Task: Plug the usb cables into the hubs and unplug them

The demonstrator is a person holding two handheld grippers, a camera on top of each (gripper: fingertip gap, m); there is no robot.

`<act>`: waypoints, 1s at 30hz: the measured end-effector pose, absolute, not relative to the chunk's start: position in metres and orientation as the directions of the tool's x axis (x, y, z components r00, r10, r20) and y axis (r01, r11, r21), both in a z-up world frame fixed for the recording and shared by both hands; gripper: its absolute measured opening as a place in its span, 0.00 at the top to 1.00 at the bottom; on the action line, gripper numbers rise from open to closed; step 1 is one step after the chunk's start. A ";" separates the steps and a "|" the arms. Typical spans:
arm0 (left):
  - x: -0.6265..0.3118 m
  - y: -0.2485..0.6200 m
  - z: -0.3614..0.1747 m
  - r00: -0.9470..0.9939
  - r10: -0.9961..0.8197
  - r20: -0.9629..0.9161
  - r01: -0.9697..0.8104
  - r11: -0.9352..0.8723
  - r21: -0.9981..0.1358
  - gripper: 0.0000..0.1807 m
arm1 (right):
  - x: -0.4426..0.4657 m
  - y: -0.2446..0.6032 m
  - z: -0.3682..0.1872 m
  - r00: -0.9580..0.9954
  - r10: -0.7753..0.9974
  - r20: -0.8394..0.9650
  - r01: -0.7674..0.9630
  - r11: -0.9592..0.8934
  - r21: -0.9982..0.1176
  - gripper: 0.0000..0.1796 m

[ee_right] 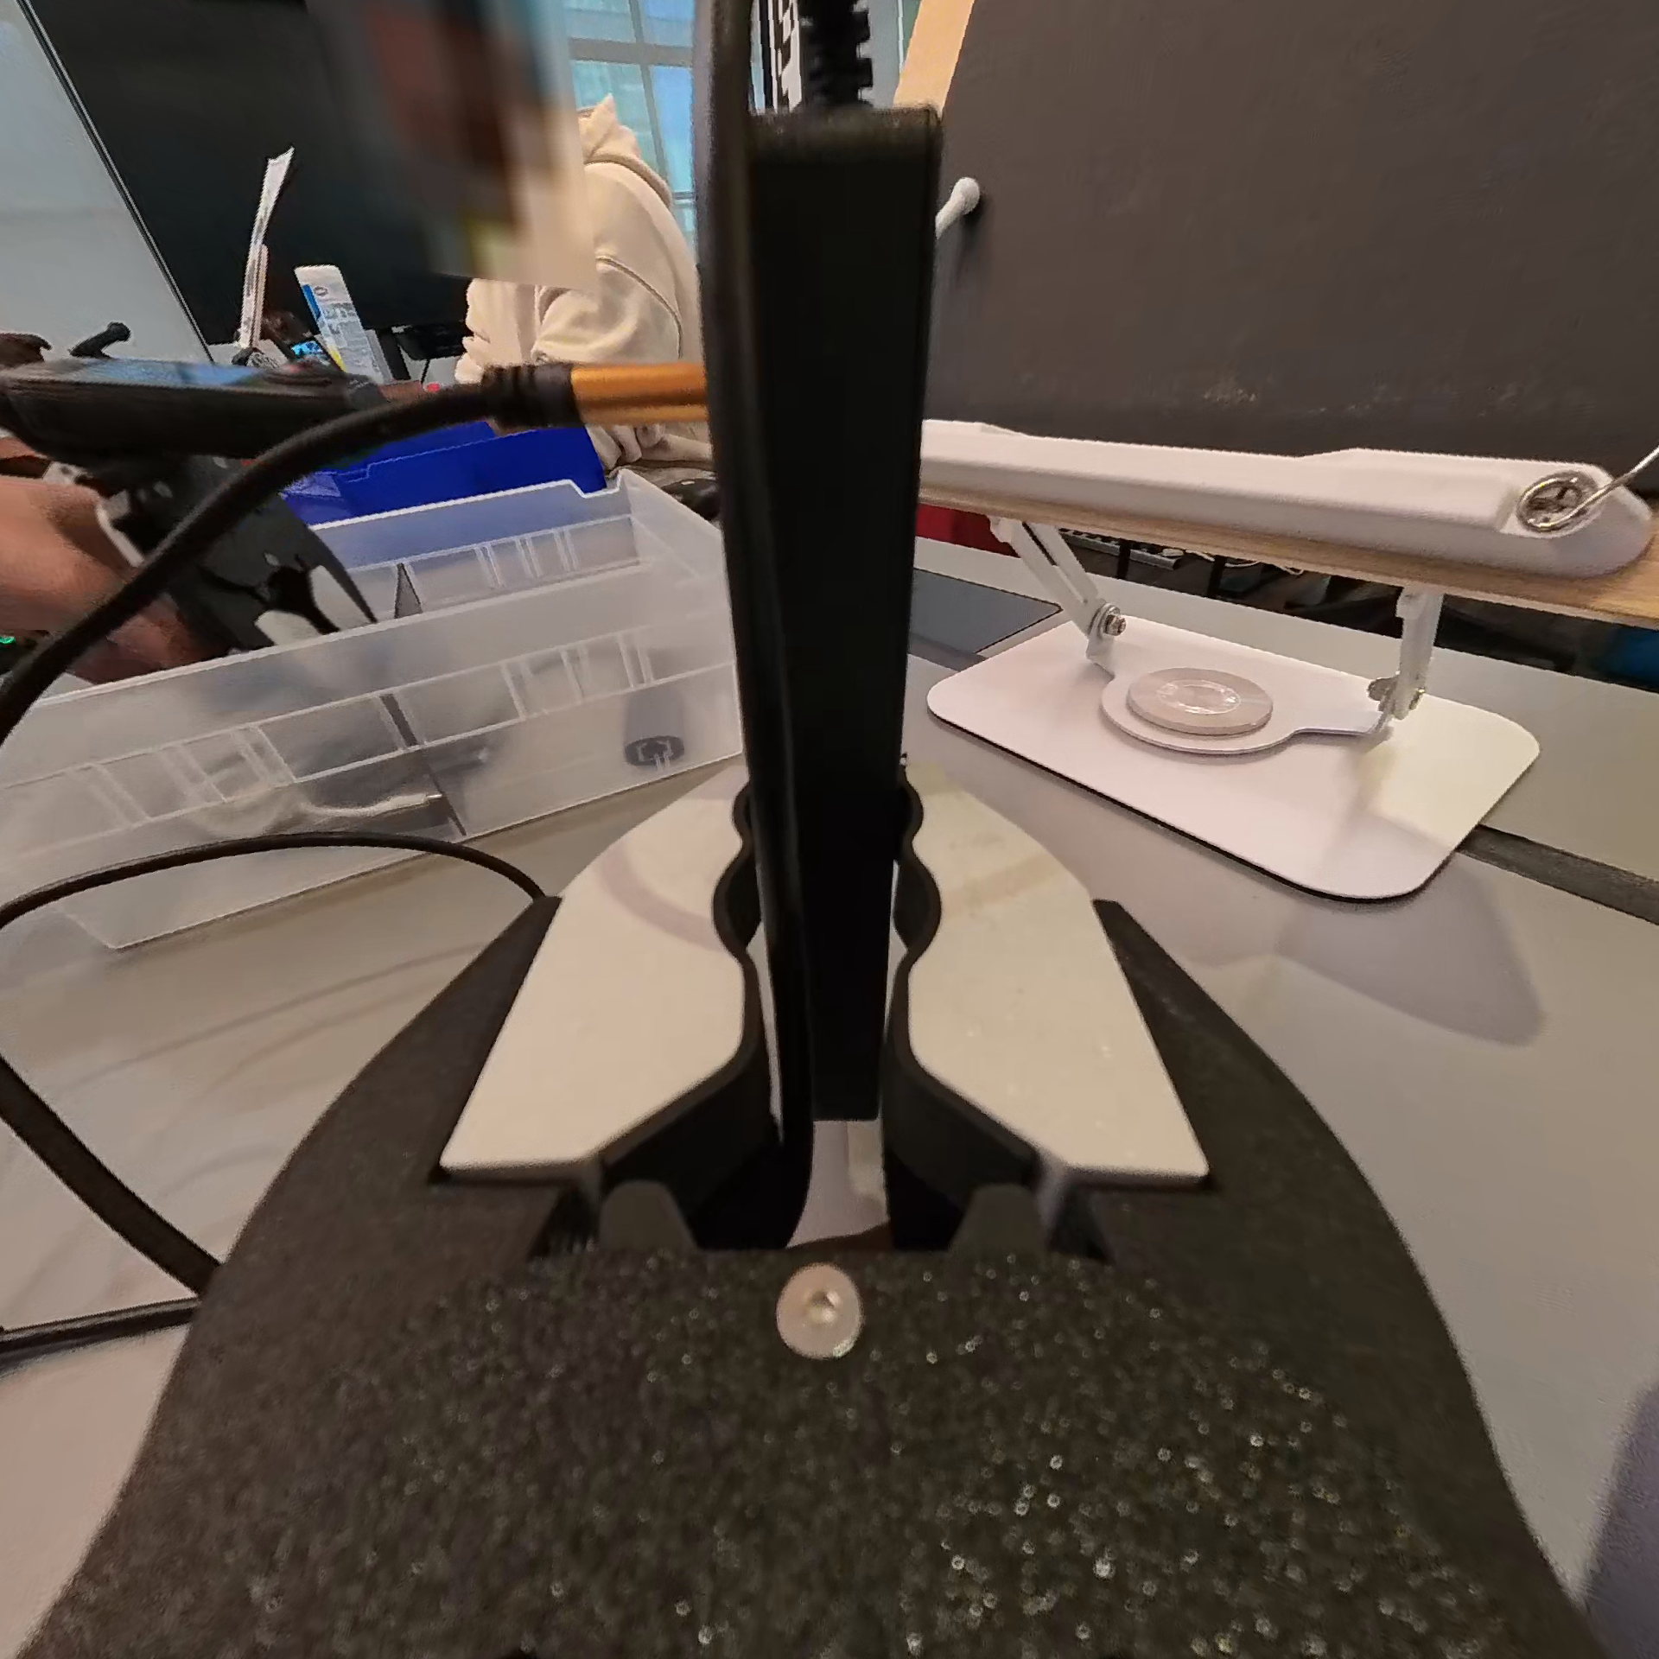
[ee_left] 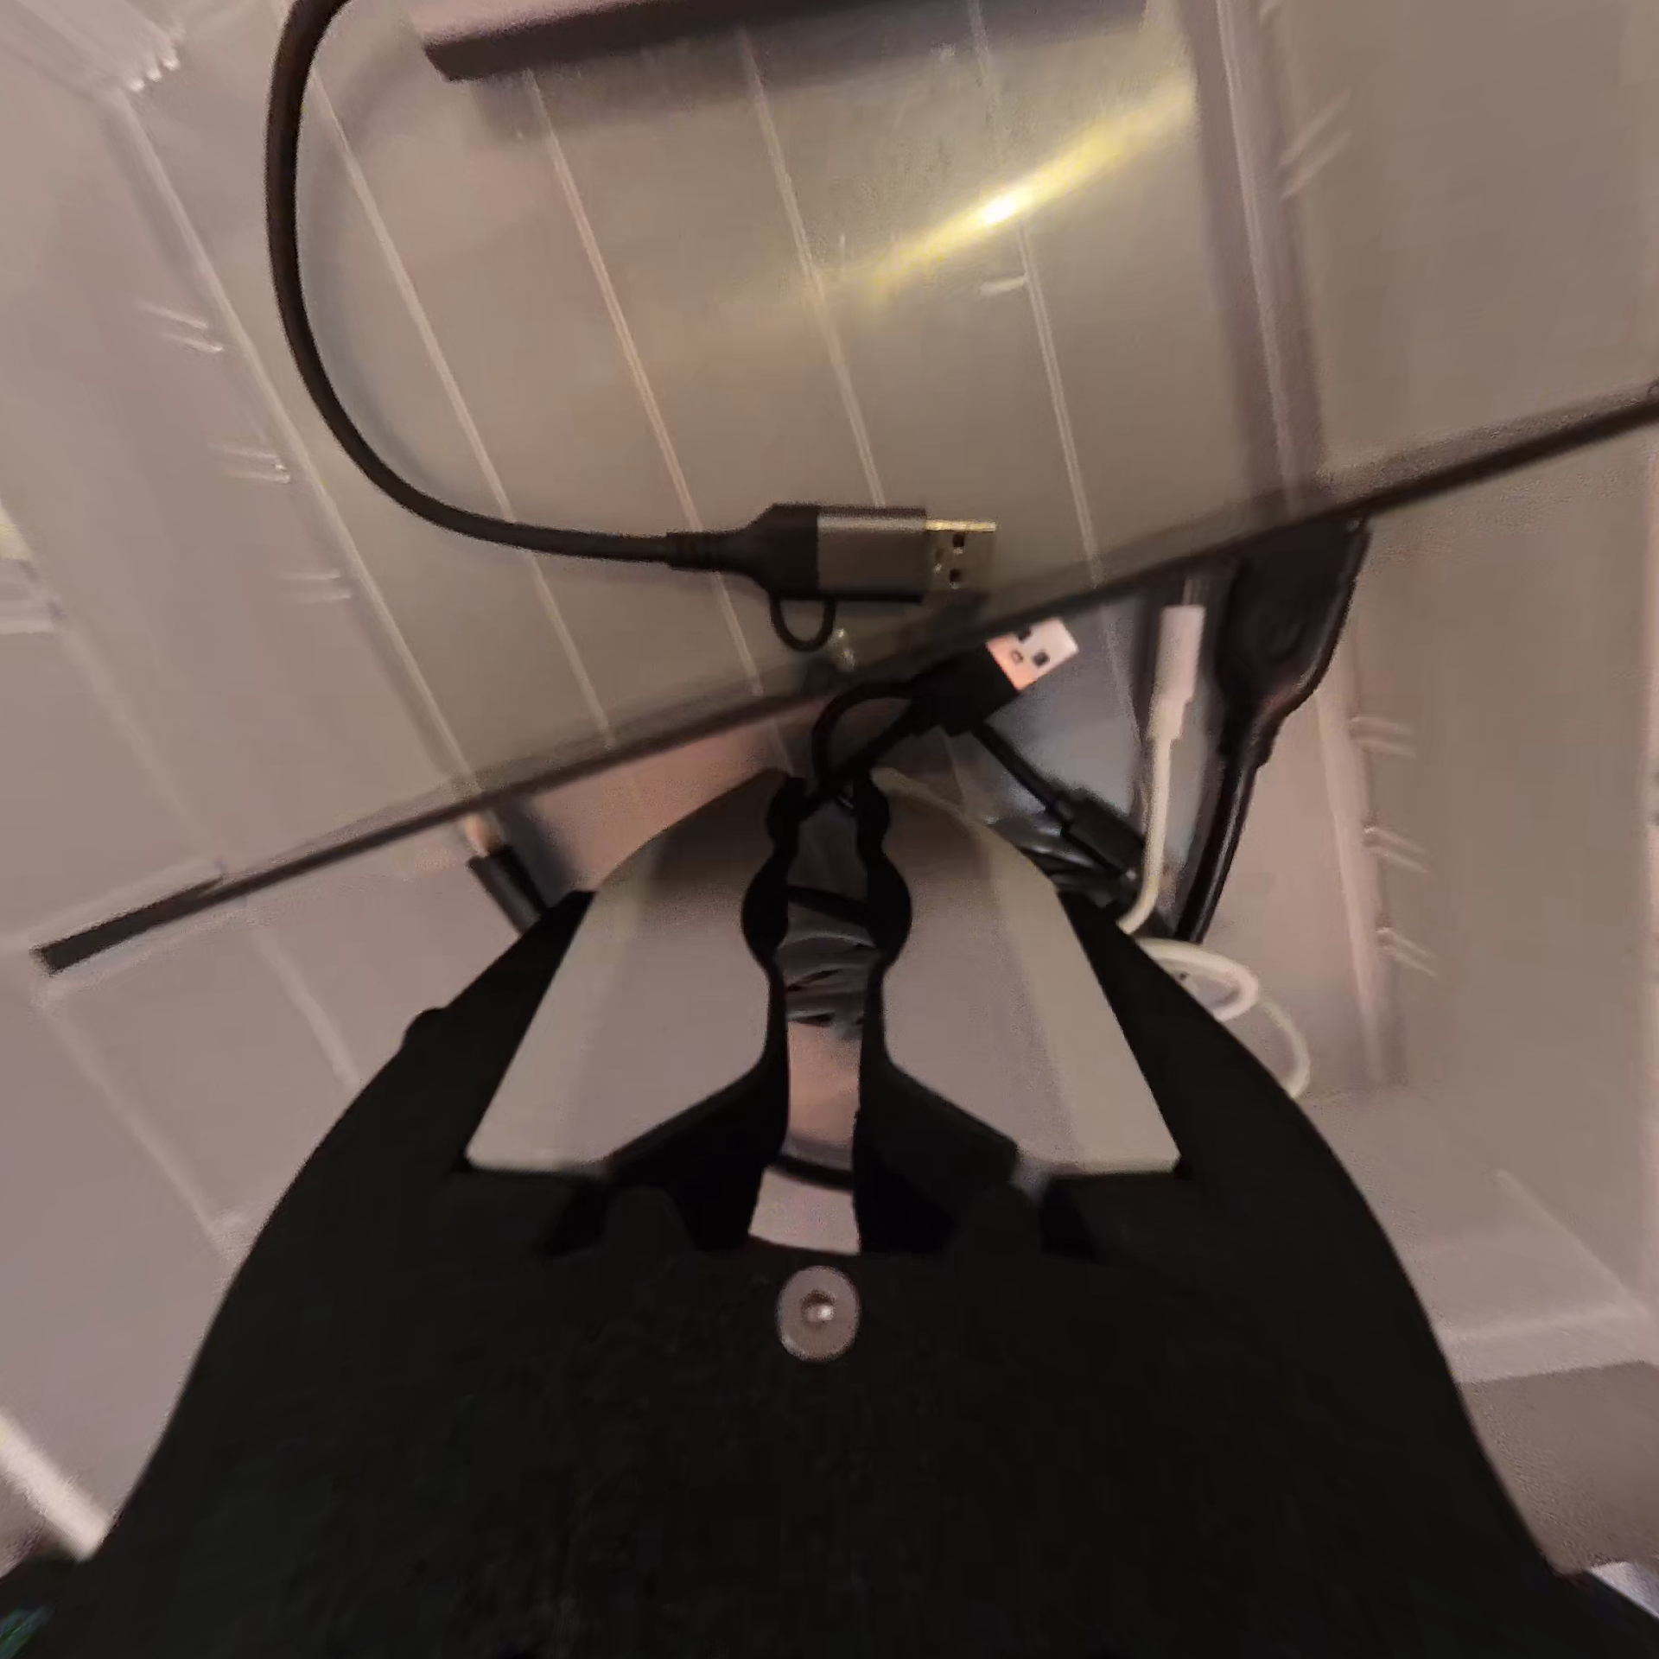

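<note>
Right gripper [ee_right: 821, 835]: clamped on upright black hub [ee_right: 835, 539], gold-collared plug [ee_right: 628, 392] seated (1 in).
Left gripper [ee_left: 830, 808]: pinching thin black cable [ee_left: 907, 709], silver plug free.
Remaining: insertion, then unplugging.

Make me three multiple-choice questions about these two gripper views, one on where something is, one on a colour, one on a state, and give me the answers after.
1. Where does the grey-shelled USB plug lie?
A. inside the clear plastic bin
B. between the right gripper's fingers
C. on the white stand

2. What colour is the collar of the plug seated in the side of the black hub?
A. blue
B. gold
C. white

3. What is the right gripper doing?
A. open over the table
B. shut on nothing
C. shut on the black hub

Answers: 1 A, it lies on the bin's floor in the left wrist view. 2 B, the collar shines gold. 3 C, the fingers press the hub's sides.
</note>
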State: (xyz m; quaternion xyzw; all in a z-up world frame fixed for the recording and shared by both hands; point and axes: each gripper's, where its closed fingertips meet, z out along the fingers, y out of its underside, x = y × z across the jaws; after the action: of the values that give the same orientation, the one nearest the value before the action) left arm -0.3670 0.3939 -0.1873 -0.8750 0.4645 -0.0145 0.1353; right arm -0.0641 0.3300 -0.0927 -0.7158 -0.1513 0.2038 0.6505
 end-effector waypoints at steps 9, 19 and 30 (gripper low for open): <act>-0.390 0.392 -0.122 0.585 -0.773 -0.245 -0.800 -0.501 -0.331 0.98 | -0.064 0.330 -0.092 0.873 0.479 -0.089 -0.045 -0.104 -0.994 0.86; -0.401 0.399 0.058 0.620 -0.561 -0.548 -0.752 -0.226 -0.619 0.98 | -0.062 0.328 -0.089 0.882 0.466 -0.075 -0.042 -0.080 -0.996 0.86; -0.372 0.205 0.082 0.409 -0.843 -0.350 -0.816 -0.166 -0.554 0.99 | -0.059 0.329 -0.087 0.885 0.459 -0.080 -0.053 -0.073 -0.996 0.86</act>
State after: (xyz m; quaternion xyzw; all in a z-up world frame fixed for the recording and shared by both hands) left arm -0.3716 0.2047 0.0819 -0.7633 0.5433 -0.0194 0.3490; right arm -0.0592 0.3287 -0.0875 -0.7067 -0.1438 0.1922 0.6655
